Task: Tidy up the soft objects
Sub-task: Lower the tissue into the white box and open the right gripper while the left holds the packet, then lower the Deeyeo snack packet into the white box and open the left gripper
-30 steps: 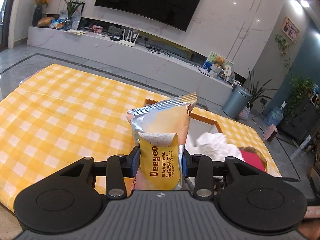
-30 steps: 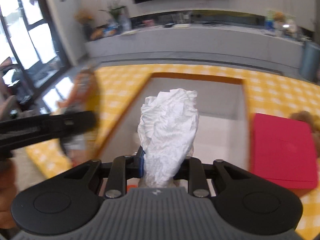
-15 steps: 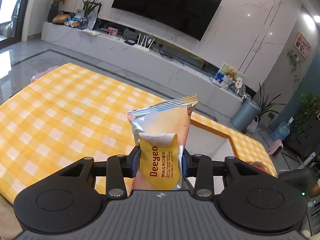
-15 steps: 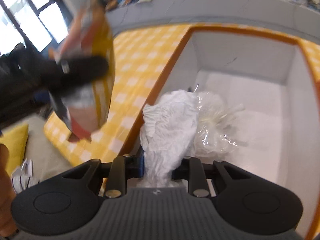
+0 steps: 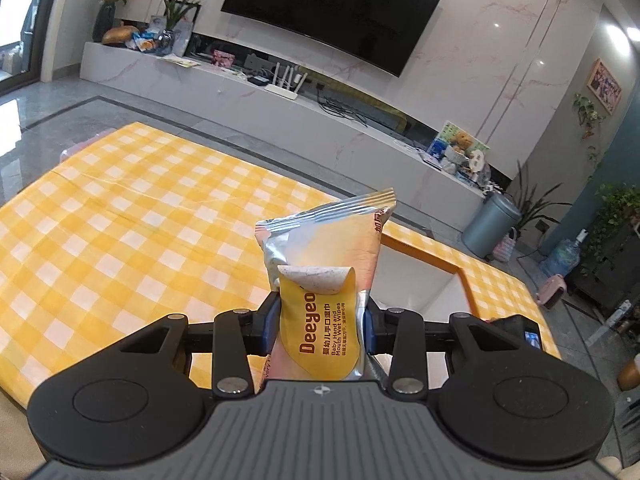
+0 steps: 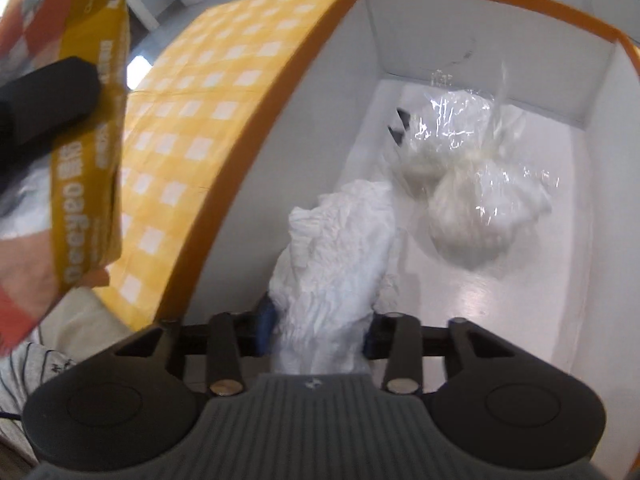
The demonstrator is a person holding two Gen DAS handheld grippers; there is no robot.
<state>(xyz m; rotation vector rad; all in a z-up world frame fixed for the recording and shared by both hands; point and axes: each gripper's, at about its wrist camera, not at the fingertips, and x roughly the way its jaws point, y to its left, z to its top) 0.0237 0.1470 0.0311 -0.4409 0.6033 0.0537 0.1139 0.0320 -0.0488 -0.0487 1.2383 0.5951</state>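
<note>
My left gripper point(image 5: 322, 326) is shut on a yellow and silver pack of wet wipes point(image 5: 326, 280), held upright above the yellow checked tablecloth point(image 5: 120, 232). The pack also shows at the left of the right wrist view point(image 6: 80, 152). My right gripper point(image 6: 320, 328) is shut on a crumpled white cloth point(image 6: 336, 272) and reaches down inside the white box with an orange rim point(image 6: 280, 92). A clear plastic bag of white soft stuff point(image 6: 468, 184) lies on the box floor just beyond the cloth.
The box's orange rim point(image 5: 424, 250) shows behind the wipes in the left wrist view. A long white TV bench point(image 5: 280, 116) and a grey bin point(image 5: 490, 224) stand beyond the table. Striped fabric point(image 6: 36, 372) lies below the table edge.
My right gripper has dropped with the white cloth from above the box down into it, close to the plastic bag. My left gripper has lifted a little and holds the wipes as before.
</note>
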